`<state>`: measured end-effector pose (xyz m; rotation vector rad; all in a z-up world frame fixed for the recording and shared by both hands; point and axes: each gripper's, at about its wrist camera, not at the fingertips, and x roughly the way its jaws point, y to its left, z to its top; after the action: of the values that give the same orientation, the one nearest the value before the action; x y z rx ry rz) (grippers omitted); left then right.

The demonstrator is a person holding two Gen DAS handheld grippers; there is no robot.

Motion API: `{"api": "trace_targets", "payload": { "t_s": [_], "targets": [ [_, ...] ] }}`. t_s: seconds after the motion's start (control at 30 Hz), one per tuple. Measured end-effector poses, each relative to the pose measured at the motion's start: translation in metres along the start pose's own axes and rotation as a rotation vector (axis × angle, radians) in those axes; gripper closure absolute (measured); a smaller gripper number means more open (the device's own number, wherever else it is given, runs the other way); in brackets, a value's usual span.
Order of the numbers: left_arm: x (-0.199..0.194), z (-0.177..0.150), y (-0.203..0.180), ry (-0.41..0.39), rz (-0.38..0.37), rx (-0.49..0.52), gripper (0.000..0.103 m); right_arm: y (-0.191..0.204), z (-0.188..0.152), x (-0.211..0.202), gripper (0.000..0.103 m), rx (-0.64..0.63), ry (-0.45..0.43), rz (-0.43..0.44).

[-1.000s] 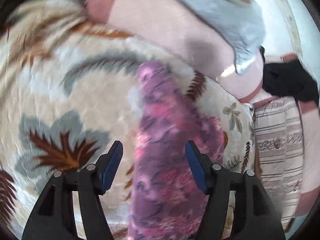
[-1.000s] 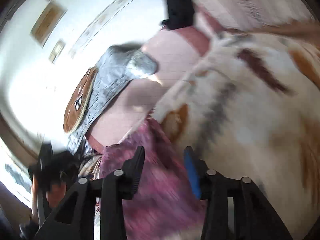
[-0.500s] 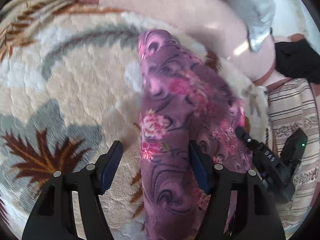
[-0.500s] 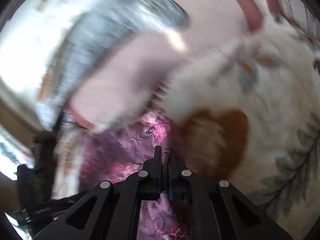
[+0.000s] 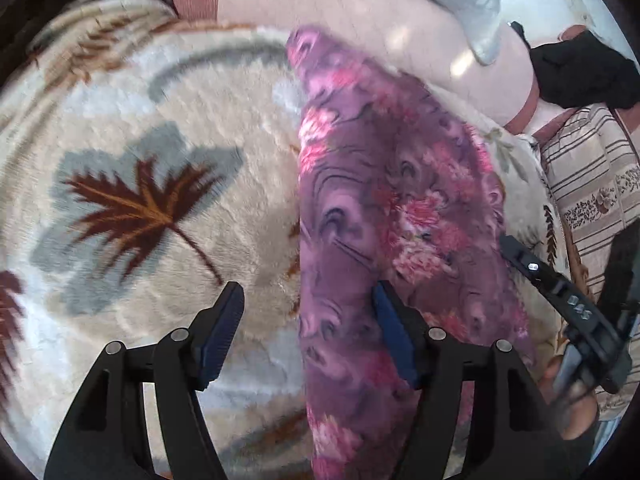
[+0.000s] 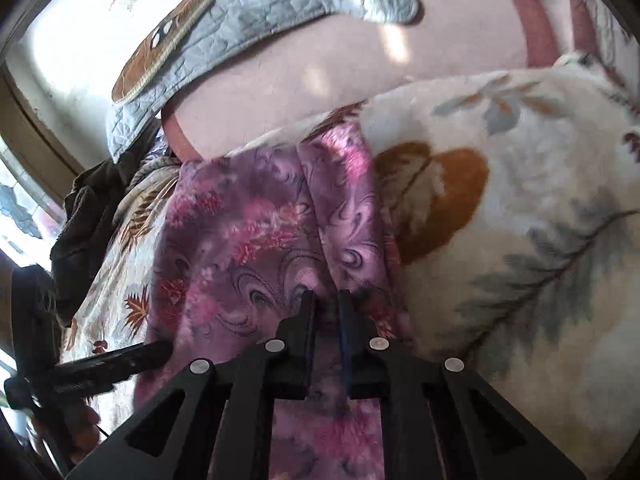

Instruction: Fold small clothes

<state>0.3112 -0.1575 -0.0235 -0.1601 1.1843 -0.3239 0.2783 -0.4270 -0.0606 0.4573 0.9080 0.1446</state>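
A purple garment with pink flowers (image 5: 384,216) lies in a long strip on a cream fleece blanket with leaf patterns (image 5: 160,160). My left gripper (image 5: 306,328) is open, low over the garment's left edge, with the cloth running past its right finger. My right gripper (image 6: 326,312) is shut on a fold of the purple garment (image 6: 260,220) near its near end. The right gripper also shows at the right edge of the left wrist view (image 5: 560,300), and the left one at the lower left of the right wrist view (image 6: 104,364).
A pink pillow (image 6: 360,64) and a grey quilted piece (image 6: 260,12) lie beyond the blanket (image 6: 520,184). A dark cloth (image 6: 88,224) sits at the left. A black item (image 5: 580,72) and a striped cover (image 5: 592,184) lie at the right.
My right gripper went from open to shut on the garment's fold. My left gripper stayed open and shifted slightly left, so the cloth now lies more toward its right finger.
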Motion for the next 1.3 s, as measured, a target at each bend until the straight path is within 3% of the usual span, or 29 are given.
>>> {"api": "trace_targets", "payload": {
  "t_s": [0.07, 0.1, 0.17, 0.2, 0.27, 0.37, 0.5, 0.63, 0.67, 0.77, 0.8, 0.87, 0.97, 1.03, 1.1, 1.2, 1.3],
  "targets": [
    [-0.016, -0.004, -0.006, -0.034, 0.01, 0.028, 0.037, 0.002, -0.001, -0.021, 0.081, 0.014, -0.038, 0.032],
    [-0.022, -0.006, -0.01, -0.056, 0.026, 0.044, 0.037, 0.0, -0.005, -0.032, 0.069, 0.014, -0.053, 0.04],
    [-0.028, -0.011, -0.015, -0.074, 0.049, 0.07, 0.037, -0.006, -0.015, -0.043, 0.053, 0.02, -0.053, -0.028],
    [-0.027, -0.013, -0.016, -0.066, 0.051, 0.075, 0.037, -0.01, -0.021, -0.044, 0.052, 0.025, -0.042, -0.065],
    [-0.025, -0.019, -0.014, -0.037, 0.053, 0.067, 0.037, -0.024, -0.032, -0.042, 0.052, 0.061, -0.004, -0.098],
    [-0.026, -0.026, -0.014, -0.022, 0.052, 0.057, 0.037, -0.036, -0.049, -0.047, 0.097, 0.107, 0.051, 0.013],
    [-0.016, -0.039, -0.016, -0.011, 0.081, 0.092, 0.036, -0.033, -0.055, -0.07, 0.097, 0.065, -0.069, 0.003],
    [-0.002, -0.051, -0.015, 0.046, 0.097, 0.147, 0.034, -0.042, -0.062, -0.041, 0.094, 0.061, 0.084, -0.106],
    [-0.007, -0.051, -0.013, 0.041, 0.076, 0.132, 0.035, -0.04, -0.06, -0.045, 0.088, 0.064, 0.069, -0.114],
    [-0.023, -0.041, -0.011, 0.001, 0.001, 0.068, 0.035, -0.032, -0.047, -0.073, 0.084, 0.093, -0.074, -0.083],
    [-0.026, -0.037, -0.013, -0.014, -0.008, 0.063, 0.035, -0.027, -0.041, -0.082, 0.078, 0.093, -0.126, -0.029],
    [-0.021, -0.034, -0.019, -0.018, 0.008, 0.084, 0.035, -0.02, -0.034, -0.081, 0.076, 0.077, -0.147, 0.001],
    [0.006, -0.037, -0.02, 0.046, 0.057, 0.124, 0.034, -0.011, -0.031, -0.053, 0.077, 0.019, -0.088, -0.01],
    [0.007, -0.034, -0.011, 0.082, -0.01, 0.083, 0.035, -0.011, -0.035, -0.013, 0.078, 0.0, 0.073, -0.056],
    [-0.004, -0.021, -0.002, 0.041, -0.067, 0.034, 0.035, -0.013, -0.027, -0.02, 0.075, 0.022, 0.017, -0.045],
    [-0.011, 0.019, -0.003, -0.022, -0.062, 0.003, 0.035, -0.009, 0.007, -0.032, 0.074, 0.027, -0.084, -0.039],
    [-0.009, 0.057, -0.008, -0.068, -0.051, -0.025, 0.035, -0.003, 0.043, -0.021, 0.074, 0.04, -0.118, -0.021]
  ]
}}
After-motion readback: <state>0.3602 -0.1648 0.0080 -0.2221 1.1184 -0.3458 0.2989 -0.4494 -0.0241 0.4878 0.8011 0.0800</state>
